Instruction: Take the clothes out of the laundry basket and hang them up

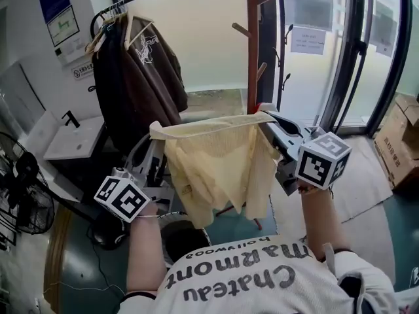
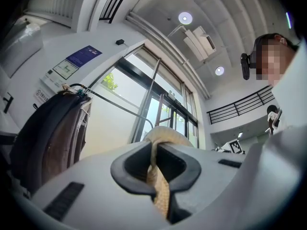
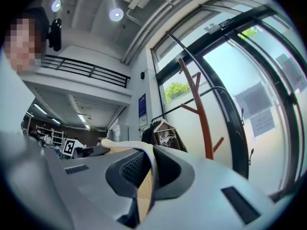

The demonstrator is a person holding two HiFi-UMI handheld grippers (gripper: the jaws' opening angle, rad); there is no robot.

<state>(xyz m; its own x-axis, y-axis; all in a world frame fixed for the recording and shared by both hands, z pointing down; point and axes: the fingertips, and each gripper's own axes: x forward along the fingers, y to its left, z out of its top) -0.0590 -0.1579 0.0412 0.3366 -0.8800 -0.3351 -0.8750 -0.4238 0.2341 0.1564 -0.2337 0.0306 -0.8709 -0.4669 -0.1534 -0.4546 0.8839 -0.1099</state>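
Both clamp cloth: we see left gripper (image 1: 156, 133) and right gripper (image 1: 266, 117) holding yellow garment (image 1: 219, 169); drape hides coat stand (image 1: 252, 44)'s lower post.

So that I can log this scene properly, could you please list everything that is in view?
garment: one, pale yellow, stretched in mid-air between the two grippers
jacket: at least one, dark brown, on a hanger, upper left
rail: one, black, carrying the jacket
coat stand: one, red-brown wood, behind the garment
sink: one, white, below and left of the jacket
fan: one, black, far left edge
cardboard boxes: two or more, brown, far right on the floor
left gripper: one, grey, fingers shut on the garment's left end
right gripper: one, grey, fingers shut on the garment's right end
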